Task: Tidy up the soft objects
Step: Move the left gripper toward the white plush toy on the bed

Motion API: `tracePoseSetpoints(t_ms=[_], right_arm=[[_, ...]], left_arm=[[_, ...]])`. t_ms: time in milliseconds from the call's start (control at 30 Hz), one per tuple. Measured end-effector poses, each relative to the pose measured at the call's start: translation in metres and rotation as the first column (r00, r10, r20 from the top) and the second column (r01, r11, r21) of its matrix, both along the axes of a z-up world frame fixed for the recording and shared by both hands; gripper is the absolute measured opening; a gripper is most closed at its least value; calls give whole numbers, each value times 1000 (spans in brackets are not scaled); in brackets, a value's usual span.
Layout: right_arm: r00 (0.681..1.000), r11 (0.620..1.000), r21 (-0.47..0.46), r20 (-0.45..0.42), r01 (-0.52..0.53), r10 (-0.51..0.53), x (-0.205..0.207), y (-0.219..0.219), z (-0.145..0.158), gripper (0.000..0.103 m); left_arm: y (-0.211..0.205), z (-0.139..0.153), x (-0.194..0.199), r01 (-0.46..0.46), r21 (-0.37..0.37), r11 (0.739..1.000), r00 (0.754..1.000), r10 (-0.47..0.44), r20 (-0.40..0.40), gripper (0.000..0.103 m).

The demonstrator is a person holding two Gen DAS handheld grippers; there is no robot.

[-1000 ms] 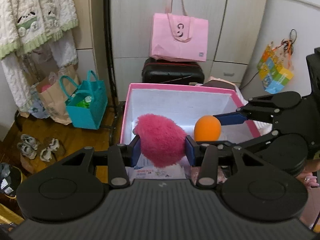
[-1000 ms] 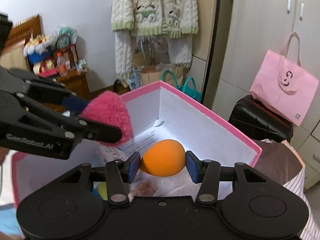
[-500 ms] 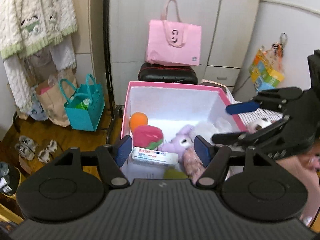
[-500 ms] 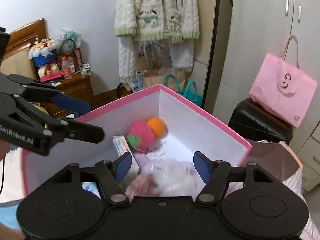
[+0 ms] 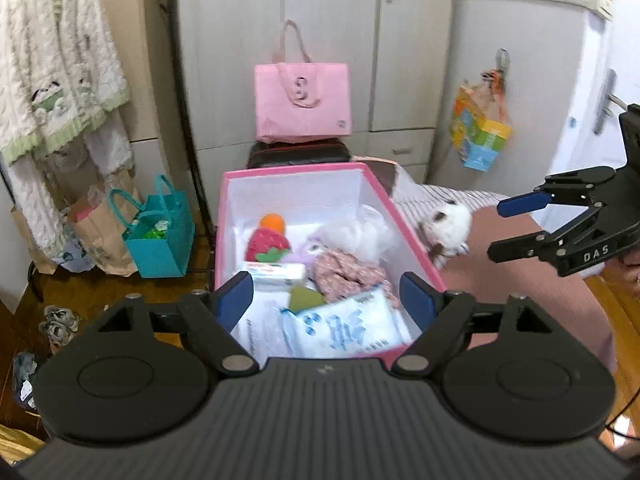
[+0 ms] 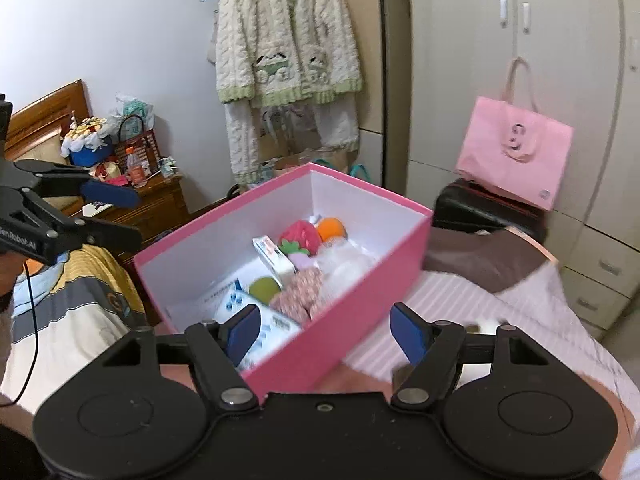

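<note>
While both jaws are opening w/ nothing in them | white plush toy [image 5: 450, 222] on bed, 1 o'clock of left gripper [image 5: 326, 300] | right gripper [image 5: 516, 224] nearer.

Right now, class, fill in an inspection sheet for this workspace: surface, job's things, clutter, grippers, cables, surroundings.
Surface: bed with a striped sheet and a brownish cover.
Job's things: pink box on the bed holds the strawberry plush, orange ball and floral cloth; white plush lies outside it, on the bed.
Clutter: tissue pack and small carton in the box.
Grippers: left gripper and right gripper opening, nothing between their jaws.
Cables: black lead by the left gripper.
Surroundings: wardrobe, pink tote, teal bag, hanging cardigan.
</note>
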State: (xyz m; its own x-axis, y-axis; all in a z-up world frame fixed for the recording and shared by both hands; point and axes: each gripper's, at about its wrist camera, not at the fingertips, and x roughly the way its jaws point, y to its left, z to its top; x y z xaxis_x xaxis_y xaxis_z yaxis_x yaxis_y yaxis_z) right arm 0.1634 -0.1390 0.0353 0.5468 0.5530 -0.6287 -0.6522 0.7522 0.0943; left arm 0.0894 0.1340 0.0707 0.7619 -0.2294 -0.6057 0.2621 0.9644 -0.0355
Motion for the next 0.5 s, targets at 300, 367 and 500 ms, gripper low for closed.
tracePoseSetpoints(t_ms=[300, 367, 500], right_arm=[[992, 989, -86, -15, 120, -122, -51, -46, -22, 78], [992, 989, -89, -16, 120, -122, -57, -52, -26, 78], [995, 989, -108, -7, 96, -98, -64, -62, -35, 78]], left_arm=[[-37, -12, -39, 109, 10, 994, 993, -109, -53, 80], [-49, -16, -42, 132, 12, 991, 989, -131, -62, 80], [-70, -24, -46, 166, -1, 986, 984, -166, -62, 80]])
